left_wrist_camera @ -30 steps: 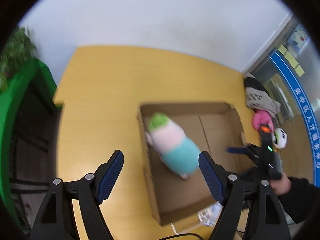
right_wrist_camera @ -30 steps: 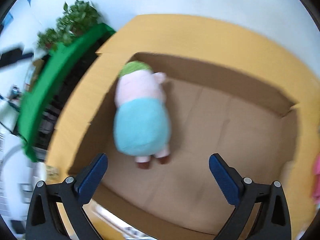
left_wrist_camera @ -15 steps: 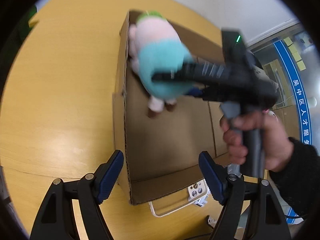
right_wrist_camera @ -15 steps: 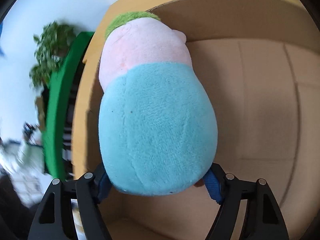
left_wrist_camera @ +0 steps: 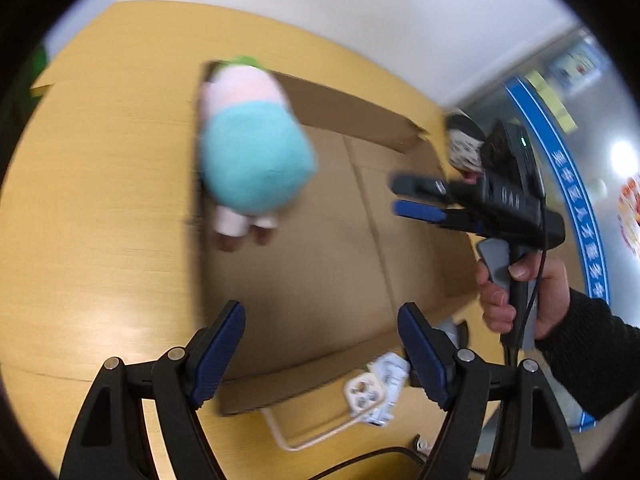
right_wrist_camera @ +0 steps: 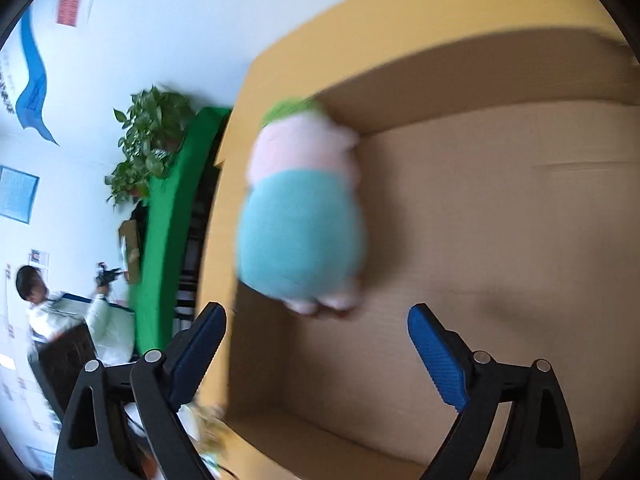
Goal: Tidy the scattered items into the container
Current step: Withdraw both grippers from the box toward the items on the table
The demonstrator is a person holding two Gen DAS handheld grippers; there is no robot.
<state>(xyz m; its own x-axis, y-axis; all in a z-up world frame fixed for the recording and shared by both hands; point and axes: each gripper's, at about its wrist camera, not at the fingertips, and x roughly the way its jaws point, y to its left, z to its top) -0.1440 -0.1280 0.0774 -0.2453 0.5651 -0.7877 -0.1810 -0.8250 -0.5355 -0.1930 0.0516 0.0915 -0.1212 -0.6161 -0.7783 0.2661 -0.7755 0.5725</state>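
Note:
A pink, teal and green plush toy (left_wrist_camera: pixel 252 156) lies inside the open cardboard box (left_wrist_camera: pixel 312 280) against its left wall; it also shows in the right wrist view (right_wrist_camera: pixel 304 224), in the box (right_wrist_camera: pixel 500 248). My left gripper (left_wrist_camera: pixel 322 354) is open and empty above the box's near edge. My right gripper (right_wrist_camera: pixel 316 354) is open and empty, just short of the toy's feet. In the left wrist view the right gripper (left_wrist_camera: pixel 416 198) hovers over the box's right side, held by a hand.
The box stands on a yellow table (left_wrist_camera: pixel 100 184). A white power strip with cable (left_wrist_camera: pixel 372 390) lies by the box's near corner. More plush items (left_wrist_camera: pixel 464 140) lie past the box's far right. A green chair (right_wrist_camera: pixel 168 240) and plant (right_wrist_camera: pixel 148 140) stand left of the table.
The right gripper has let go of the plush toy and pulled back to the right; the toy now lies free in the box. The left gripper has shifted its view slightly.

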